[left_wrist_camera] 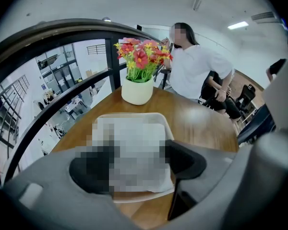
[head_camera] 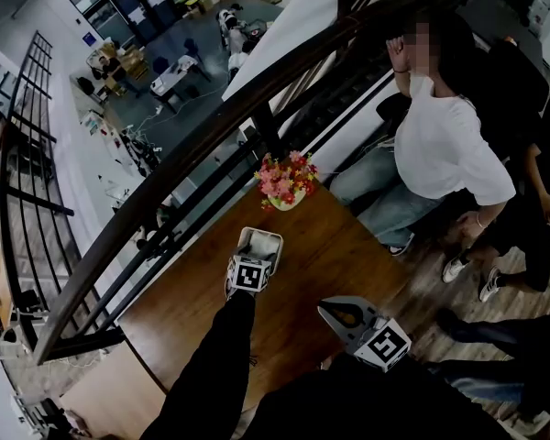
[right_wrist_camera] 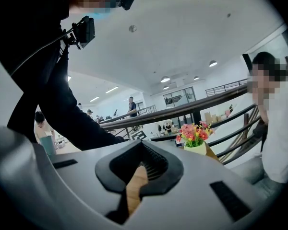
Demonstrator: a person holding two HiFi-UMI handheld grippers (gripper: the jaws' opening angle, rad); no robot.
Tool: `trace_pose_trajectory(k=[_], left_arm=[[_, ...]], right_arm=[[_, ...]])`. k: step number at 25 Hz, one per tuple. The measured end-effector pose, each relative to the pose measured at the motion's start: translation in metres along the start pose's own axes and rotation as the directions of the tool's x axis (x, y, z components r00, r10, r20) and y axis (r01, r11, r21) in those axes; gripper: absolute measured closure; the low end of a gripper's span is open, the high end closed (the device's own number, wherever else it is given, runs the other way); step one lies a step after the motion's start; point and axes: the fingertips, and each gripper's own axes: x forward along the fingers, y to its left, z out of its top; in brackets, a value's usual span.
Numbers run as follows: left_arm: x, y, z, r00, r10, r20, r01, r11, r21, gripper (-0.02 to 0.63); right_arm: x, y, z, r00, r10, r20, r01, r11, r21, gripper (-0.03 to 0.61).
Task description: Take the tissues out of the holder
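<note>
Looking steeply down from the head view, a round wooden table point(head_camera: 325, 250) stands against a dark curved railing point(head_camera: 211, 134); a white tissue holder point(head_camera: 247, 242) sits on the table near its 10 o'clock edge, with white tissues point(head_camera: 262, 245) lying flat inside it; a pale pot of pink, red and yellow flowers point(head_camera: 287, 189) stands just beyond the holder, at its 12 o'clock; the left gripper point(head_camera: 254, 260) points steeply down right over the holder's near end, a dark sleeve reaching back from it toward 6 o'clock; in the left gripper view its jaws stand spread wide, released, one black pad on each side of the holder, with the tissues between them and neither pad seen pressing on anything; part of that view is blurred; the right gripper point(head_camera: 326, 308) hangs well apart, at 4 o'clock from the holder, near the table's edge and held almost level; its jaws are clenched together at the tips and hold nothing; a person in a white shirt point(head_camera: 445, 145) sits beyond the table at 2 o'clock, one hand raised to the head.
</note>
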Motion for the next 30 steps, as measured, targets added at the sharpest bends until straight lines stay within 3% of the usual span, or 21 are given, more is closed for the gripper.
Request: trace_pose_trajectory(k=[10, 16, 20, 30], left_arm=[[0.007, 0.005, -0.006, 0.999, 0.027, -0.018, -0.026, 0.999, 0.019, 0.302], [0.001, 0.003, -0.003, 0.999, 0.037, -0.011, -0.037, 0.999, 0.024, 0.367], [0.001, 0.004, 0.002, 0.999, 0.046, 0.010, -0.047, 0.997, 0.056, 0.383], [-0.028, -0.001, 0.016, 0.997, 0.051, 0.049, -0.054, 0.997, 0.054, 0.385]], right_arm=[[0.002, 0.000, -0.007, 1.000, -0.003, -0.005, 0.003, 1.000, 0.006, 0.574], [0.000, 0.000, -0.001, 1.000, 0.007, -0.005, -0.007, 1.000, -0.006, 0.574], [-0.001, 0.000, 0.002, 1.000, 0.012, 0.001, -0.012, 1.000, -0.013, 0.574], [-0.006, 0.011, 0.009, 1.000, 0.022, 0.009, -0.022, 0.999, -0.035, 0.574]])
